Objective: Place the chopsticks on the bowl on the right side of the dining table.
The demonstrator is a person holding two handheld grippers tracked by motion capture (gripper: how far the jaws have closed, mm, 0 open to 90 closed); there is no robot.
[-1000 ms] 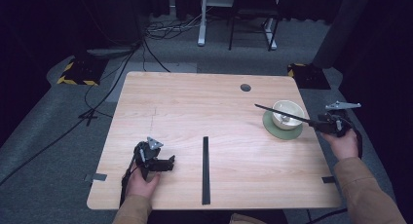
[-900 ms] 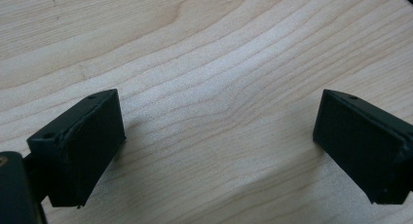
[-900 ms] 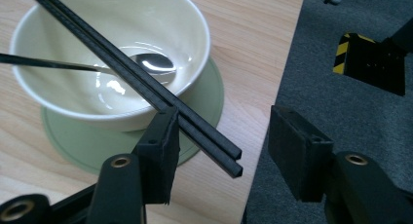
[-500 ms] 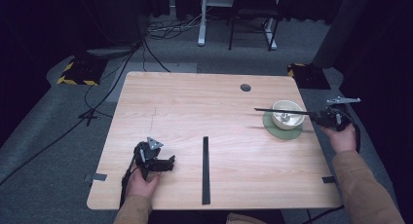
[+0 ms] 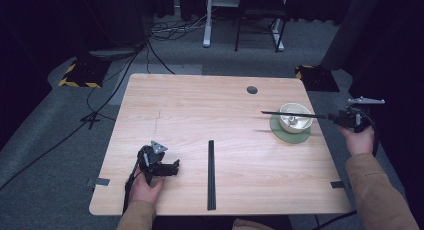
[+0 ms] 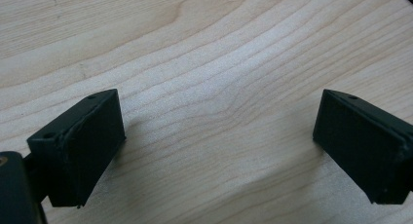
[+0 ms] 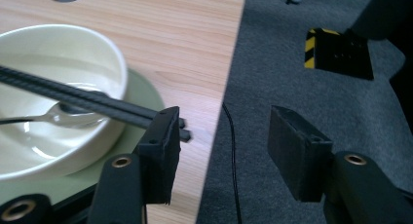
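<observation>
Wooden table [image 5: 200,110], middle bare; left gripper [image 5: 172,167] near front-left edge, jaws spread over bare wood; right gripper [image 7: 219,136] off the right edge, jaws parted, chopsticks [image 7: 78,100] lying across white bowl [image 5: 295,117] on green saucer [image 5: 280,132]; black strip [image 5: 211,175] reaching the front edge.

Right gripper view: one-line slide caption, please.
Open right gripper beside chopsticks resting across a white bowl holding a spoon, on a green saucer.
</observation>
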